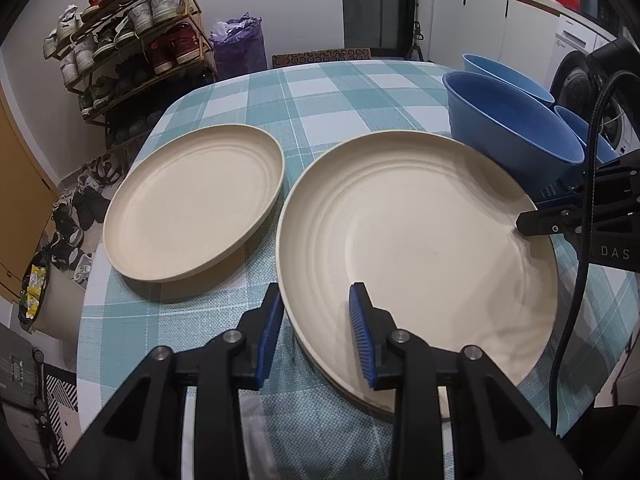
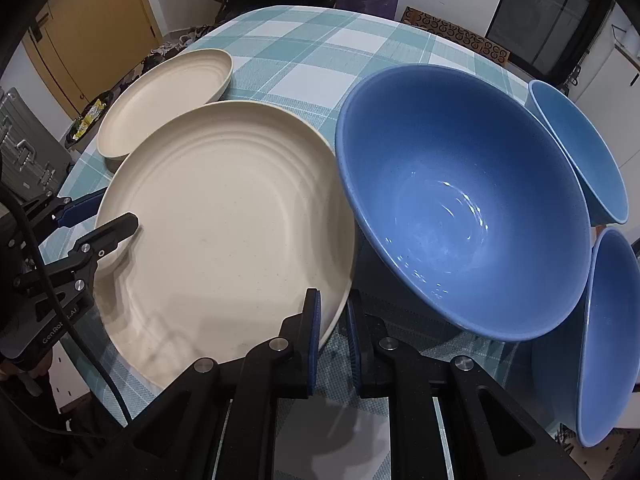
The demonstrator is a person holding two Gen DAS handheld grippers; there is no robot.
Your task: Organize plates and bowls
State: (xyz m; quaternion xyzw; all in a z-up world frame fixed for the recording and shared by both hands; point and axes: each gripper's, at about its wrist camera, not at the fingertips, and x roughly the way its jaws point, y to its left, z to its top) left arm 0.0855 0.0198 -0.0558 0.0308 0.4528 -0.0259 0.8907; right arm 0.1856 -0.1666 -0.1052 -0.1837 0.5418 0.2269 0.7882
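Note:
A large cream plate (image 1: 416, 248) lies on the checked tablecloth; it also shows in the right wrist view (image 2: 228, 232). A smaller cream plate (image 1: 192, 204) (image 2: 160, 100) lies to its left. My left gripper (image 1: 316, 336) is open, its jaws straddling the large plate's near-left rim. My right gripper (image 2: 332, 336) has its jaws closed narrowly on the large plate's right rim; it also shows in the left wrist view (image 1: 532, 220). A big dark blue bowl (image 2: 460, 200) (image 1: 512, 136) stands right of the plate, with two lighter blue bowls (image 2: 580, 148) (image 2: 604, 336) beyond it.
The round table (image 1: 320, 92) has a teal checked cloth. A shoe rack (image 1: 132, 32) and a purple bag (image 1: 240, 44) stand behind it on the left. Kitchen cabinets and a washing machine (image 1: 580, 92) are at the right. A black cable (image 1: 584, 240) hangs by the right gripper.

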